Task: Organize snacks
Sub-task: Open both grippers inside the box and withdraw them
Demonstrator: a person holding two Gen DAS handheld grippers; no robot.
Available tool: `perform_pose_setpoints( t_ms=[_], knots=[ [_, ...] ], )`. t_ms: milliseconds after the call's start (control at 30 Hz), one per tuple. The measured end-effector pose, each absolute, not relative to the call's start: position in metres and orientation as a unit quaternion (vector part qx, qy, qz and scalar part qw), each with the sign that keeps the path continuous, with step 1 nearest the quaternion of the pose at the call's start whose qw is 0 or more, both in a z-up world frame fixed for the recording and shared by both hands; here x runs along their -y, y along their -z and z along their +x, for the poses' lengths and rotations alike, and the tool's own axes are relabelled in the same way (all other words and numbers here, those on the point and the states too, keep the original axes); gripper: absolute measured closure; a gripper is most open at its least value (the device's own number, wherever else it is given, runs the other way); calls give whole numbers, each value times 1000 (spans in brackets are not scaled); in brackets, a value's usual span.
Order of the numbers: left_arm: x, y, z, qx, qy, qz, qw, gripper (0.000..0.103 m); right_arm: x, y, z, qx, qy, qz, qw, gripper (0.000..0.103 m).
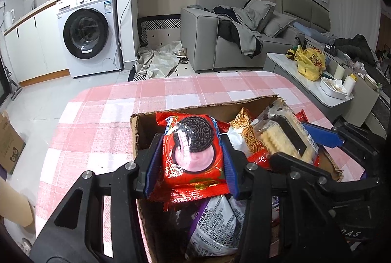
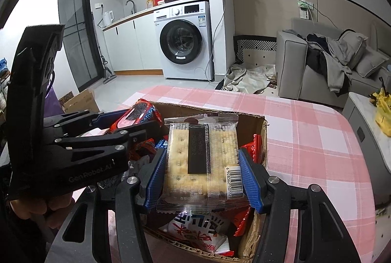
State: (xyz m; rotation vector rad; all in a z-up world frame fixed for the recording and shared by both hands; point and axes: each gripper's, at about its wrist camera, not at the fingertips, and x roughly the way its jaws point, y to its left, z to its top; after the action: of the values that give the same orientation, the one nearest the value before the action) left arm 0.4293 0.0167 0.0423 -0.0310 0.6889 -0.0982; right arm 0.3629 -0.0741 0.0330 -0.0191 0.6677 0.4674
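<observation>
While one cardboard box (image 1: pixel 135 131) sits on the checked bench (image 1: pixel 97 116), the left gripper (image 1: pixel 191 165) clamps one red cookie pack (image 1: pixel 193 153) and the right gripper (image 2: pixel 202 177) clamps one clear cracker pack (image 2: pixel 200 160), both above the box.

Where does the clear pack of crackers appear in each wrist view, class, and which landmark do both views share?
Left wrist view: the cracker pack lies right of centre, over the cardboard box, beside the red cookie pack.
Right wrist view: it fills the lower centre, clamped between the blue fingers.
Shared landmark: the washing machine.
</observation>
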Motion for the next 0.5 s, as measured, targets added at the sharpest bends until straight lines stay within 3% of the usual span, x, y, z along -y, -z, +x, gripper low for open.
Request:
perform_pose_setpoints(
  t_ms=[300, 400, 467, 500],
  knots=[
    [-10, -36, 433, -344, 45, -6, 938, 61, 73, -38, 355, -309, -235, -21, 921, 41],
    [-12, -42, 426, -340, 49, -15, 939, 60, 78, -47, 346, -294, -234, -17, 926, 28],
    [-16, -48, 418, -332, 49, -19, 942, 53, 85, -53, 338, -282, -231, -16, 931, 18],
    [-19, -50, 412, -332, 45, -20, 942, 38, 89, -55, 334, -278, -227, -16, 933, 15]
  ],
)
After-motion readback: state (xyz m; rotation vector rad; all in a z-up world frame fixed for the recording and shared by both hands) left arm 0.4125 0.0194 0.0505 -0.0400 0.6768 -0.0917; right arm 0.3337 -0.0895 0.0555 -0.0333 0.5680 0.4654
